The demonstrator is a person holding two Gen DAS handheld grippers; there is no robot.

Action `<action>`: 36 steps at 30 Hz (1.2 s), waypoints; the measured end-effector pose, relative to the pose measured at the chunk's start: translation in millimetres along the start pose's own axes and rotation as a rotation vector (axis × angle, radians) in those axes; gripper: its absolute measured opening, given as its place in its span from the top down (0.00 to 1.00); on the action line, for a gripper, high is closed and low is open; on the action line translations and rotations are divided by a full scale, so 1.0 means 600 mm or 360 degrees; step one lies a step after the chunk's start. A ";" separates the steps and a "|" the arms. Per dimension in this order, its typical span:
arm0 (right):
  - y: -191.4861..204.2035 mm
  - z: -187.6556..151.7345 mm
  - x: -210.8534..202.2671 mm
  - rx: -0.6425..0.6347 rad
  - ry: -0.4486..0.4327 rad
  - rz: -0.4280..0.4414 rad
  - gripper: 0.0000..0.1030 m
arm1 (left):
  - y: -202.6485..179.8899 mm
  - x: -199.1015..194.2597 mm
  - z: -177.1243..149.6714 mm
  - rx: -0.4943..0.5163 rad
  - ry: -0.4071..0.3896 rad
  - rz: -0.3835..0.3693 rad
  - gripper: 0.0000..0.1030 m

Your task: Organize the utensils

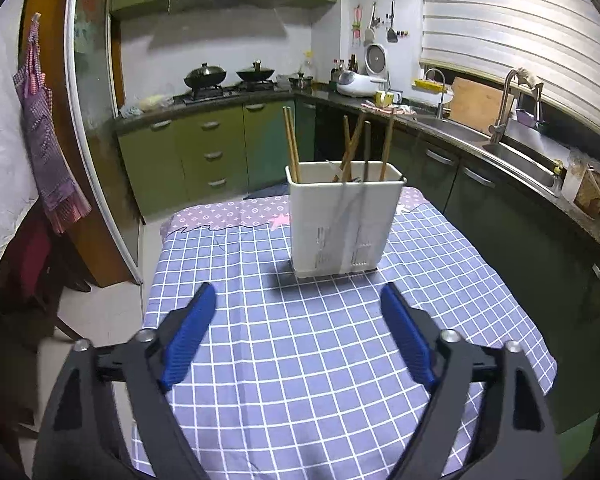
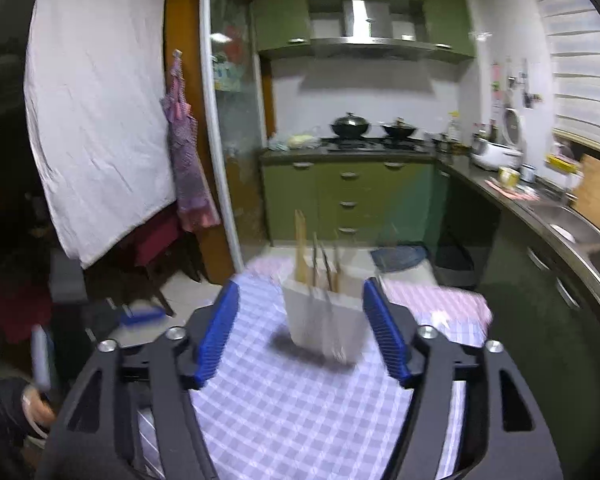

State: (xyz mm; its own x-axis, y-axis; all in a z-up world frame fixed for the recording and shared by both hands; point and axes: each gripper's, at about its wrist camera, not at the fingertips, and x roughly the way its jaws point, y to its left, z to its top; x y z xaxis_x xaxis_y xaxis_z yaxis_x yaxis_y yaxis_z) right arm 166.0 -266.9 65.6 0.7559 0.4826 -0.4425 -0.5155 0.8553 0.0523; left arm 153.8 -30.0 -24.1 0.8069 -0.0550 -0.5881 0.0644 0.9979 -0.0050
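Note:
A white utensil holder (image 1: 344,224) stands upright near the far end of the table, on a blue checked cloth (image 1: 260,380). Wooden chopsticks (image 1: 291,144) lean in its left compartment, and more sticks and thin utensils (image 1: 364,152) stand in the right one. My left gripper (image 1: 298,286) is open just short of the holder, nothing between its blue pads (image 1: 190,336). In the blurred right wrist view the holder (image 2: 324,320) shows beyond and between the open fingers of my right gripper (image 2: 301,283), apart from them. No loose utensil lies on the cloth (image 2: 300,408).
The table drops off at its left and right edges. A dark counter with a sink (image 1: 520,156) runs along the right, green cabinets (image 1: 208,152) and a stove with woks (image 1: 206,76) behind. An apron (image 1: 44,132) hangs left. A person's hand (image 2: 40,408) shows lower left.

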 end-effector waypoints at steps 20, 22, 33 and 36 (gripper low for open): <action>0.041 -0.193 -0.233 0.0125 -0.0231 -0.0285 0.04 | 0.004 -0.201 -0.086 -0.0139 -0.0186 0.0133 0.07; 0.048 -0.201 -0.249 0.0119 -0.0218 -0.0320 0.04 | 0.006 -0.220 -0.094 -0.0147 -0.0210 0.0139 0.07; 0.060 -0.216 -0.261 0.0143 -0.0207 -0.0336 0.04 | 0.010 -0.241 -0.117 -0.0161 -0.0210 0.0169 0.07; 0.063 -0.213 -0.257 0.0134 -0.0212 -0.0340 0.04 | 0.007 -0.237 -0.121 -0.0136 -0.0202 0.0199 0.07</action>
State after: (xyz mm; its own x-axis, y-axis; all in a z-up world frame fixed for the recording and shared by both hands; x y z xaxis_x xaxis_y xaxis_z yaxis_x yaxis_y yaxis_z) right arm -22.1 -333.1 21.3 0.8934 0.3051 -0.3297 -0.3071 0.9505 0.0473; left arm -3.4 -15.8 0.8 0.8733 0.0714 -0.4818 -0.0870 0.9962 -0.0102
